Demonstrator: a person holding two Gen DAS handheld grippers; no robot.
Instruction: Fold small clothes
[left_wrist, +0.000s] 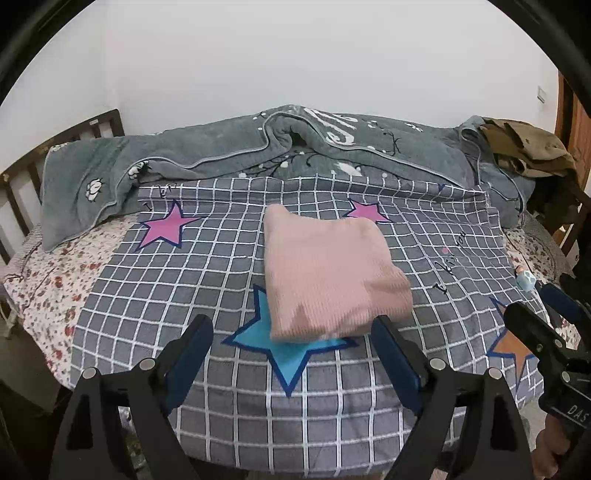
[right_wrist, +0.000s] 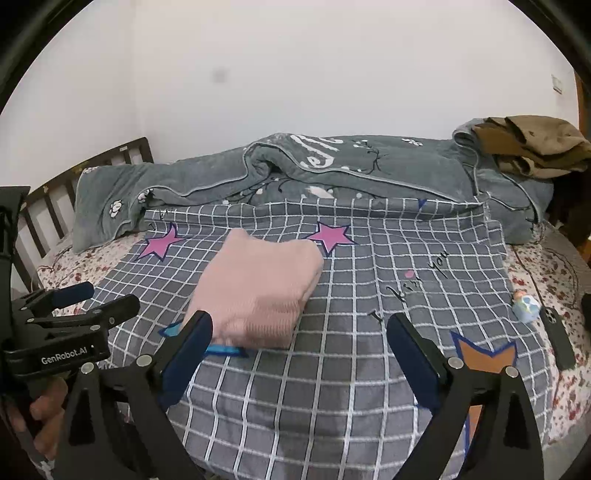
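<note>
A pink ribbed garment (left_wrist: 328, 277) lies folded into a compact rectangle on the grey checked sheet (left_wrist: 229, 266), over a blue star. In the right wrist view the same pink garment (right_wrist: 258, 295) sits left of centre. My left gripper (left_wrist: 293, 326) hovers above and in front of its near edge, open, with nothing between the fingers. My right gripper (right_wrist: 301, 325) is open too, raised over bare sheet (right_wrist: 369, 288) to the right of the garment's near corner. Each gripper shows at the side of the other's view: the right gripper (left_wrist: 535, 306), the left gripper (right_wrist: 99, 299).
A grey blanket (left_wrist: 258, 155) is bunched along the back of the bed, with brown clothes (left_wrist: 528, 147) piled at its right end. A small blue toy (right_wrist: 526, 304) and a dark phone (right_wrist: 559, 338) lie on the floral bedding at right. A wooden bed rail (left_wrist: 22, 177) stands at left.
</note>
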